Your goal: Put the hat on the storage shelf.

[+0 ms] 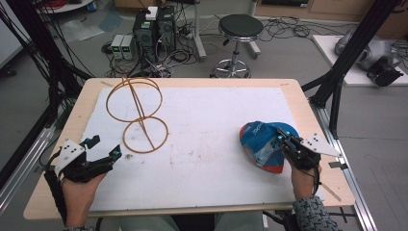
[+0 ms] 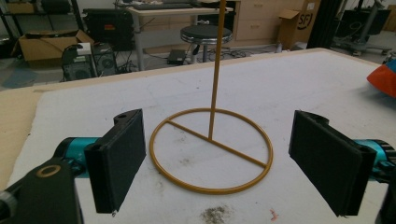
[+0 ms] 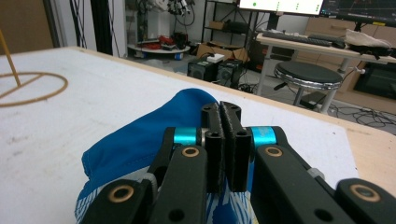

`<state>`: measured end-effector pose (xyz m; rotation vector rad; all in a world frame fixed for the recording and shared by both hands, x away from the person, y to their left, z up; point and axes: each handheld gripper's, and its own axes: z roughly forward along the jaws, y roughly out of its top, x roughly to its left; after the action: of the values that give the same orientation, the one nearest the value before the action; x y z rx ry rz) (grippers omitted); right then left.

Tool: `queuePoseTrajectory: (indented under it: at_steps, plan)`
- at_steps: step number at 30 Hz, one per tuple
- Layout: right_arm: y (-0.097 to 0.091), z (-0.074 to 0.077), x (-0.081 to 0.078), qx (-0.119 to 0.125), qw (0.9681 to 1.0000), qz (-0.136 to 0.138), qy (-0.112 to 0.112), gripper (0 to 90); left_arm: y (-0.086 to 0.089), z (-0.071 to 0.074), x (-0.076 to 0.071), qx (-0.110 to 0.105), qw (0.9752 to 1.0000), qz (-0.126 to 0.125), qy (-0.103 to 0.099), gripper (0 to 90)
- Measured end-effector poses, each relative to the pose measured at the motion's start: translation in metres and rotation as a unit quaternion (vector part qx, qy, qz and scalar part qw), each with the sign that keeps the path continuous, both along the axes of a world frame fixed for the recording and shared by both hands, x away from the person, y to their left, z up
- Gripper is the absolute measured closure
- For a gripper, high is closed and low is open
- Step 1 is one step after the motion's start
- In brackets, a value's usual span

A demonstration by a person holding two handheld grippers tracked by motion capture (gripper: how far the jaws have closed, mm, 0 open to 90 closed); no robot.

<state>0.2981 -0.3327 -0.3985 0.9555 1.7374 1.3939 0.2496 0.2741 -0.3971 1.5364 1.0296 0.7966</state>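
Your left hand-held gripper (image 1: pixel 107 155) rests at the bench's (image 1: pixel 202 125) near-left with its jaws wide apart, aimed at the base ring of the gold wire stand (image 1: pixel 138 114) just ahead of it. Well to the right, your right hand-held gripper (image 1: pixel 285 140) is clamped on the blue cap (image 1: pixel 260 144) lying near the bench's right edge. In the right gripper view, the jaws hide the fabric they pinch.

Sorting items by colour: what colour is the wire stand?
Golden yellow wire stand, clearest in the left gripper view.
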Motion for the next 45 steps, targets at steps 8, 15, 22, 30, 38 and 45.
queuePoseTrajectory:
  at_steps: [8, 15, 22, 30, 38, 45]
  plan:
    - [0.007, 0.022, 0.009, 0.015, 0.9998, 0.001, -0.013, 88.4, 0.001, 0.001, 0.000, -0.002, 1.0000, 0.000, -0.003, 19.0]
    - [0.014, 0.045, 0.018, 0.040, 0.9986, 0.012, -0.032, 88.4, 0.003, 0.002, -0.001, -0.006, 1.0000, 0.000, -0.005, 19.0]
    - [0.028, 0.065, 0.028, 0.054, 0.9973, 0.017, -0.046, 88.4, 0.004, 0.004, -0.001, -0.010, 0.9999, 0.000, -0.007, 19.0]
    - [0.046, 0.091, 0.042, 0.068, 0.9953, 0.012, -0.067, 88.4, 0.005, 0.004, -0.002, -0.010, 0.9999, 0.001, -0.010, 19.1]
    - [0.071, 0.116, 0.058, 0.089, 0.9927, 0.018, -0.079, 88.4, 0.005, 0.006, -0.003, -0.010, 0.9998, 0.002, -0.015, 19.1]
    - [0.099, 0.138, 0.071, 0.109, 0.9900, 0.035, -0.084, 88.4, 0.006, 0.006, -0.003, -0.014, 0.9998, 0.002, -0.016, 19.1]
